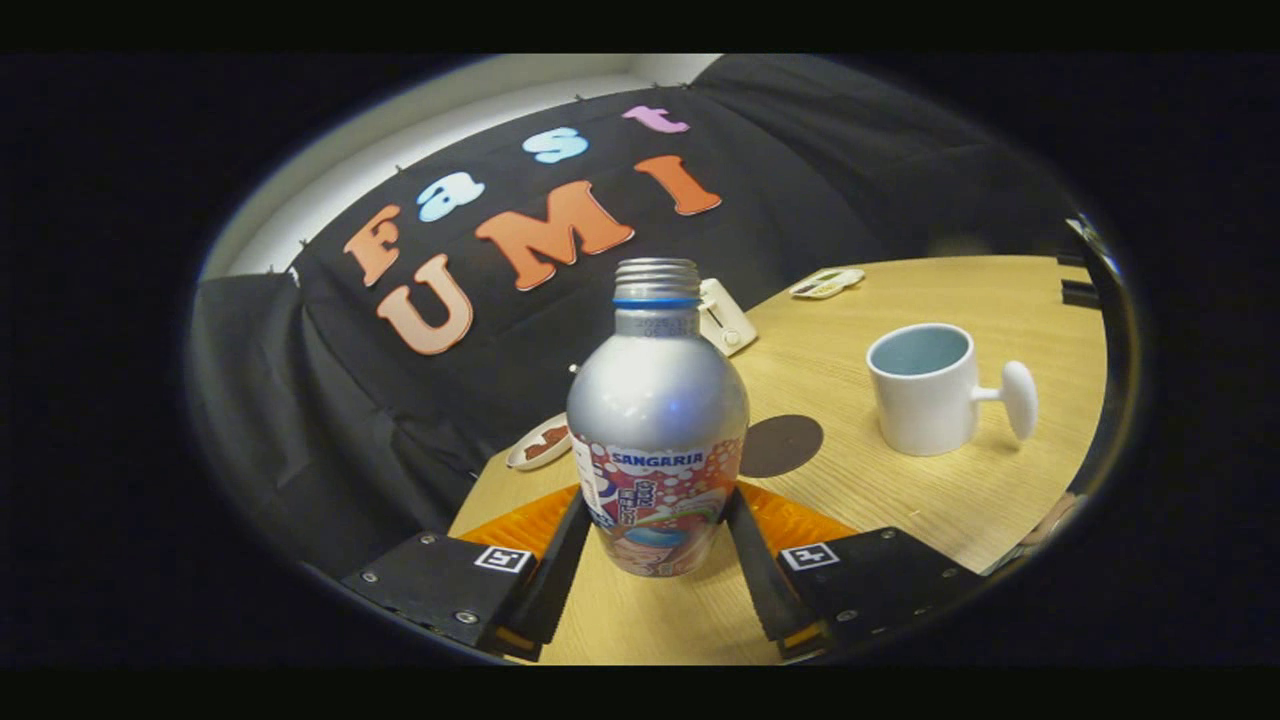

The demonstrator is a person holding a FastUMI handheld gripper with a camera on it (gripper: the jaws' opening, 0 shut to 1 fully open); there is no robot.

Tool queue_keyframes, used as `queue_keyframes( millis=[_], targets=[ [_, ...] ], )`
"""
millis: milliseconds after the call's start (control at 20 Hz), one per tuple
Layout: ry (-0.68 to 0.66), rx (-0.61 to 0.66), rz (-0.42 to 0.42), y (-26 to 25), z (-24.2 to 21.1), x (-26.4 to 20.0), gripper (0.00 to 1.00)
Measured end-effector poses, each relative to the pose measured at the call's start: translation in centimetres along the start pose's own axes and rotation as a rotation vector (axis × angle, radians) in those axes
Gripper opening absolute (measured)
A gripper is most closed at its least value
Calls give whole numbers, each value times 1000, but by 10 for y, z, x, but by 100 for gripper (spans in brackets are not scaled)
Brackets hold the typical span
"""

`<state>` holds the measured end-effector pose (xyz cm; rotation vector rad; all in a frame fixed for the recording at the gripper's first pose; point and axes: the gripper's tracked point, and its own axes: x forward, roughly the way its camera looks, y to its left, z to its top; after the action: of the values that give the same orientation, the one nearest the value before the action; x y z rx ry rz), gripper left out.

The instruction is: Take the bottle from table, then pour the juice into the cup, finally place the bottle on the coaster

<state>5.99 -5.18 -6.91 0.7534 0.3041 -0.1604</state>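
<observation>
A silver aluminium bottle (657,400) with a printed label and no cap stands upright between my two fingers. My gripper (657,500) is shut on the bottle, each finger pressing on one side of its lower labelled part. The whole scene looks tilted, and I cannot tell whether the bottle's base touches the wooden table (900,500). Just beyond the bottle to the right lies a dark round coaster (781,445). Further right stands a white cup (920,392), its pale inside visible and its knob handle pointing right.
A small white dish (540,443) with something brown on it lies left of the bottle near the table's edge. A white device (725,318) sits behind the bottle, and another small flat item (827,283) lies at the far edge by the black cloth wall.
</observation>
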Motion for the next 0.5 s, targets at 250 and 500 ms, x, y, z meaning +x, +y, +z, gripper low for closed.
queue_keyframes(
  millis=[250,500],
  targets=[
    [-23,202,2,-1,20,0,75],
    [-33,350,-10,-12,38,19,76]
  ],
)
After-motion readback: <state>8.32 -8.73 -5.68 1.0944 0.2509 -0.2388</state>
